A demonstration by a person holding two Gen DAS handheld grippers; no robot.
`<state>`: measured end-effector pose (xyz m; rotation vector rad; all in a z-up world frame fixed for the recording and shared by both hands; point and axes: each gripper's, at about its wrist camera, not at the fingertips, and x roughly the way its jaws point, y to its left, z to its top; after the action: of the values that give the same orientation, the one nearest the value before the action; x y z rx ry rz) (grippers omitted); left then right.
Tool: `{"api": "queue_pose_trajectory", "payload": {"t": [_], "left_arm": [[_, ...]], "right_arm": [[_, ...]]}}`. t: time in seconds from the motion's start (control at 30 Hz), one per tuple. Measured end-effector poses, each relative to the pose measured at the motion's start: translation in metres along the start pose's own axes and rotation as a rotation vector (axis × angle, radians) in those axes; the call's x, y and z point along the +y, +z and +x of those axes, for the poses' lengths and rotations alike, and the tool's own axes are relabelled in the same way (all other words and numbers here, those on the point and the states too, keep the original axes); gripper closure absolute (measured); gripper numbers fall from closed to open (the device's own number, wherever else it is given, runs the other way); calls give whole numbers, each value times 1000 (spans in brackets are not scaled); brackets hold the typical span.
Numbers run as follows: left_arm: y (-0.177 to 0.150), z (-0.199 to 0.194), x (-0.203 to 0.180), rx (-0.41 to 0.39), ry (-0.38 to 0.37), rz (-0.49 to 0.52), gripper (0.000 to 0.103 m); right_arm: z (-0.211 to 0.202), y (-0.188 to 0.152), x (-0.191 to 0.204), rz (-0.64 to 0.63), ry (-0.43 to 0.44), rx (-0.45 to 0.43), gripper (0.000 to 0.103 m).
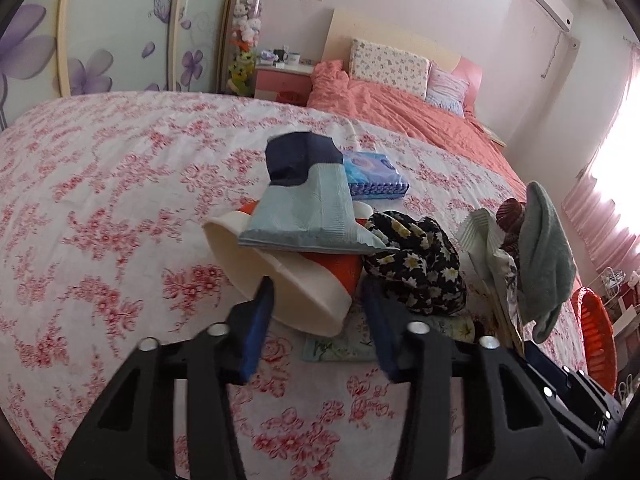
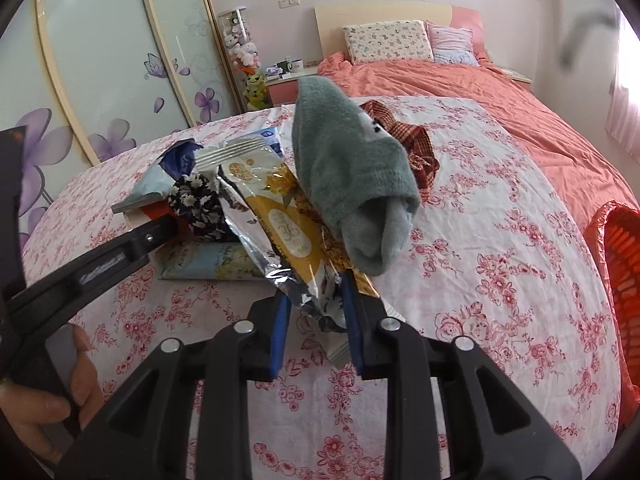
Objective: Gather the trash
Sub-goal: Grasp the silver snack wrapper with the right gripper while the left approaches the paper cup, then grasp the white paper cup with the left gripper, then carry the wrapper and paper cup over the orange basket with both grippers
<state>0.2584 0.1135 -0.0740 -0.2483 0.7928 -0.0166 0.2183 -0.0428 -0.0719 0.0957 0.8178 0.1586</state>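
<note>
My right gripper point(image 2: 316, 304) is shut on a silver and yellow snack wrapper point(image 2: 280, 224) and holds it above the floral bedspread point(image 2: 500, 264). A grey-green sock point(image 2: 352, 168) lies draped over the wrapper. The sock also shows in the left wrist view point(image 1: 544, 256), at the right. My left gripper point(image 1: 320, 300) is open and empty, its fingers on either side of a cream and orange paper cup point(image 1: 280, 280) lying on its side. A pale blue and navy wrapper point(image 1: 304, 208) rests on the cup. A flat floral wrapper point(image 2: 208, 266) lies on the bedspread.
A black floral cloth point(image 1: 416, 264), a red patterned cloth point(image 2: 416, 144) and a blue tissue pack point(image 1: 372, 176) lie on the bedspread. An orange basket point(image 2: 624, 264) stands at the right edge. Pillows point(image 2: 388, 42), a nightstand point(image 1: 282, 78) and wardrobe doors point(image 1: 116, 36) are behind.
</note>
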Motion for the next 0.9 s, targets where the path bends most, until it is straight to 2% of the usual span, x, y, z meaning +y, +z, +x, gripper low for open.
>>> {"api": "queue_pose_trajectory", "payload": {"t": [0.03, 0.1, 0.23, 0.4, 0.9], "left_arm": [[1, 3, 1, 7, -28, -6, 81], [2, 1, 0, 1, -42, 2, 87], [0, -15, -4, -38, -42, 44, 95], [0, -31, 1, -58, -48, 37, 98], [7, -100, -19, -169, -103, 79, 98]], "right_arm": [[0, 0, 0, -2, 1, 0, 74], [-2, -1, 2, -16, 3, -7, 81], [-10, -2, 3, -28, 7, -27, 86], [-24, 3, -10, 43, 72, -32, 91], [-79, 6, -14, 67, 123, -99, 92]]}}
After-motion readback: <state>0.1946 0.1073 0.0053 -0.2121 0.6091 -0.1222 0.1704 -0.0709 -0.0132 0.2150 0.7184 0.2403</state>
